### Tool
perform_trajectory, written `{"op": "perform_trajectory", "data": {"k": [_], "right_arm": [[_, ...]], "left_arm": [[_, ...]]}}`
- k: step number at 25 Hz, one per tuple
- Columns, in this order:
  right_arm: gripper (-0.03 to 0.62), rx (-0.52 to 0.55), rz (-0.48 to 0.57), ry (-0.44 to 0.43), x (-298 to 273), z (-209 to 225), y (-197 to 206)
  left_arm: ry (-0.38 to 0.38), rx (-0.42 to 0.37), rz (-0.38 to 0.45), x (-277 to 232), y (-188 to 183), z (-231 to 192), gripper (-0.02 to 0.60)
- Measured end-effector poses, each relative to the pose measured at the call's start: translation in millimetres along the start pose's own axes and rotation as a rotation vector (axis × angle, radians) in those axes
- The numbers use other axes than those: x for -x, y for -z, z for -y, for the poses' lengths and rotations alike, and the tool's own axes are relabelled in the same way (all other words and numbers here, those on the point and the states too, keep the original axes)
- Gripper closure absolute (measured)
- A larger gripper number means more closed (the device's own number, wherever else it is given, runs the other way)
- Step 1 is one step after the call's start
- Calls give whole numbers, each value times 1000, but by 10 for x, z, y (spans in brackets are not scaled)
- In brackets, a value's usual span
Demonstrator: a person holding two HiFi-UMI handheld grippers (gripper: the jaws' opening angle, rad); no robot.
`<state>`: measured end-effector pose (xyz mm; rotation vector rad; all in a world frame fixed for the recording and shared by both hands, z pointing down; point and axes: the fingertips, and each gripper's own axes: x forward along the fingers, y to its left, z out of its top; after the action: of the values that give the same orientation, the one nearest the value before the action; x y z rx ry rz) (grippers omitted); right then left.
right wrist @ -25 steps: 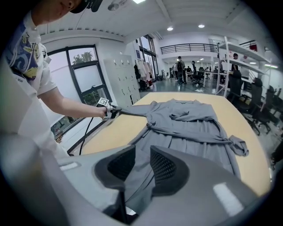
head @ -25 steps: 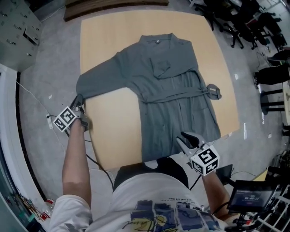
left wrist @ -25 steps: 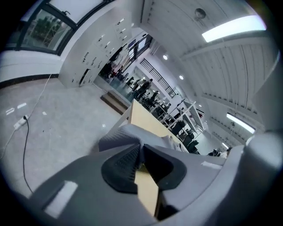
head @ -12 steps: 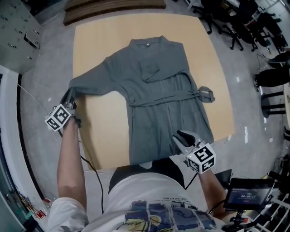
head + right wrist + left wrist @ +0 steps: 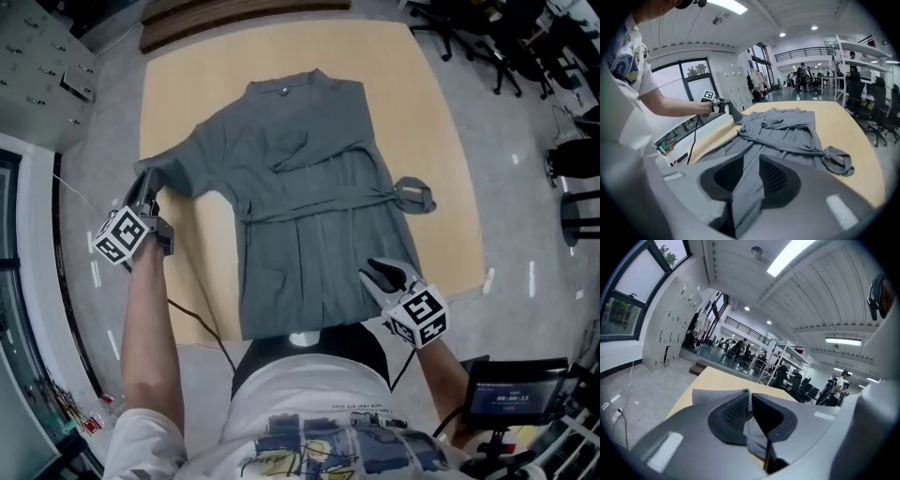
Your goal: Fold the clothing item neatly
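With the grey robe [image 5: 309, 187] lying flat on the table [image 5: 450, 141], you're pinching its sleeve [image 5: 183, 169] in the left gripper [image 5: 145, 187] and its hem [image 5: 281, 323] in the right gripper [image 5: 380, 274] — both clamped on cloth — so be lifting the sleeve across taut, not dragging.

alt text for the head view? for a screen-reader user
Seen from above, a grey belted garment lies spread flat on a tan table, with the collar on the far side from the person. The left gripper pinches the end of one sleeve at the table's left edge. The right gripper is closed on the near hem.
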<state>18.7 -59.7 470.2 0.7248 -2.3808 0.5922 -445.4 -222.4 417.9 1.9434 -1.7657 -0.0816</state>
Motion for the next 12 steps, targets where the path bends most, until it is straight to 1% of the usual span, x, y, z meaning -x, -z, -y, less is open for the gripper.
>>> {"op": "perform_trajectory", "data": {"k": [2, 6, 12], "right_arm": [[499, -8, 1, -13, 28, 101, 76], [499, -34, 21, -27, 67, 298, 179], [499, -62, 40, -48, 149, 504, 217]], "left_arm": [[9, -29, -9, -78, 0, 225, 555], [20, -128, -35, -291, -17, 650, 555], [74, -189, -66, -689, 4, 1326, 556]]}}
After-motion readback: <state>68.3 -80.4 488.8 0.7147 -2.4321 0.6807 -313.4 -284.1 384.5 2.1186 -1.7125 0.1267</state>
